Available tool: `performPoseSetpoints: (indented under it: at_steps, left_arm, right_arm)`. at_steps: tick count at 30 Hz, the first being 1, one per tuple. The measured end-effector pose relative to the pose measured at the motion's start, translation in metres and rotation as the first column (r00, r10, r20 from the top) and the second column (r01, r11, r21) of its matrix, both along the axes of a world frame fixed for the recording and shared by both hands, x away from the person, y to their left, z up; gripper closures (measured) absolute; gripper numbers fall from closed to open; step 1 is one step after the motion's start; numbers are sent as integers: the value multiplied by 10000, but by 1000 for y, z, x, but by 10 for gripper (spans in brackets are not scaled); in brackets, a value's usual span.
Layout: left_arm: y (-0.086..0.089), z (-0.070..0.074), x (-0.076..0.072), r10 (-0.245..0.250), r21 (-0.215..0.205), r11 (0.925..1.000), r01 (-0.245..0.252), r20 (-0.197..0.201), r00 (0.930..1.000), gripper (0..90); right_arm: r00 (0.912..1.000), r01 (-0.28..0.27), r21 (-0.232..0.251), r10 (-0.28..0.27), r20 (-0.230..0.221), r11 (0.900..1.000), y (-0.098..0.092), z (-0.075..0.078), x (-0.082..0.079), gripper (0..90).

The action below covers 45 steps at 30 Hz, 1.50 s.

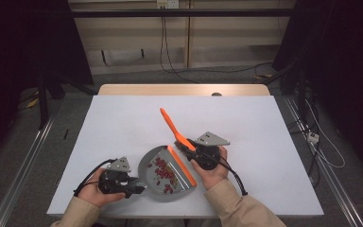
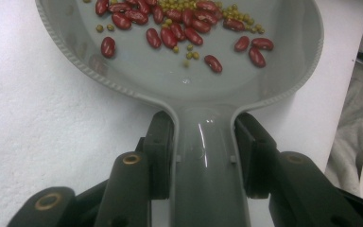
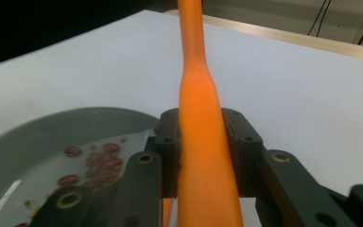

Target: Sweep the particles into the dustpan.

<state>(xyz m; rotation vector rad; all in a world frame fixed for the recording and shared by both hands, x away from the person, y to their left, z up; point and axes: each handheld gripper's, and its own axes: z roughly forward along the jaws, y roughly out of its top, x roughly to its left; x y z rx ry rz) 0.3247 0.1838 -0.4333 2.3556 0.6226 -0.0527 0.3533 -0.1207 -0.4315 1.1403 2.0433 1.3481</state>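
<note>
On the white table [image 1: 123, 123], near the person's edge, sits a grey dustpan [image 1: 152, 166] with red beans [image 1: 163, 174] and tiny yellow-green peas [image 2: 185, 5] inside it. An orange strip [image 1: 181, 165] runs along the pan's open edge.

The left gripper [image 1: 139, 189] has its two black jaws squeezed onto the dustpan's grey handle [image 2: 203, 161], one jaw on each side. The jaws are partly closed, just as wide as the handle. In the left gripper view the beans lie in the far part of the pan, away from the handle.

The right gripper [image 1: 193, 150] has its jaws pressed on both sides of the orange brush handle [image 3: 199, 137]. That long handle [image 1: 170, 124] sticks up and away across the table. I cannot see the brush's working end well, but it seems to sit at the pan's open edge.

The job looks like sweeping beans into the pan, and most seem to be in already. To do it well, the left hand should hold the pan flat and firm on the table so it does not slide. The right hand should sweep slowly toward the pan. Fast pushes could make the round beans roll out or hop over the rim. Both grips should stay tight so nothing twists.
</note>
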Motion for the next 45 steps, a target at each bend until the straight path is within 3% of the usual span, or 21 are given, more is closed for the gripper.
performPoseSetpoints:
  at_steps: [4,6,8,9,11,15,18,22,25,26,33,38,40,45]
  left_arm:
    - [0,-1,1,3,-119,9999,-4,-58,10000,625]
    - [0,-1,1,18,-128,9999,-19,-31,10000,624]
    - [0,-1,1,0,-115,9999,0,8,10000,623]
    - [-1,-2,0,57,-137,9999,-56,10,10000,621]
    - [-3,-3,-1,41,-73,10000,-41,96,9999,617]
    - [-5,-1,-1,70,242,9997,-75,211,9998,625]
    - [-6,-1,-1,-49,222,9997,37,527,9986,631]
    - [-5,-6,0,218,-82,9997,-213,785,9967,632]
    - [-3,-4,1,512,-67,9987,-508,1154,9920,633]
    - [-2,-4,2,593,-280,9980,-565,1100,9922,633]
    - [1,1,6,1155,-643,9921,-1079,1307,9847,632]
    - [3,3,8,1701,-807,9840,-1590,1588,9725,632]
    - [5,4,10,1879,-1022,9795,-1738,1510,9705,632]
    - [8,5,14,2364,-1059,9694,-2215,1591,9585,631]
  right_arm:
    - [9995,-296,-353,292,-134,9989,14,-6,9,708]
    - [9972,-622,-127,616,-428,9980,21,-4,8,706]
    - [9932,-1127,85,1129,-289,9936,24,1,3,708]
    - [9932,-1115,228,1122,-306,9935,23,4,1,708]
    - [9949,-1006,-26,1006,19,9949,20,8,-1,708]
    - [9982,-595,144,597,-106,9981,2,9,2,708]
    - [9993,-315,318,321,-190,9990,-12,7,1,708]
    - [9999,-46,387,52,-141,9992,-28,7,0,708]
    - [9998,160,404,-155,-145,9991,-38,7,0,707]
    - [9997,189,403,-183,-149,9990,-42,7,0,707]
    - [9988,490,534,-486,-98,9974,-57,11,1,708]
    - [9984,555,509,-548,-151,9972,-64,12,0,708]
    - [9982,594,478,-590,-109,9971,-68,12,0,708]
    - [9977,670,414,-663,-168,9969,-74,11,-2,708]
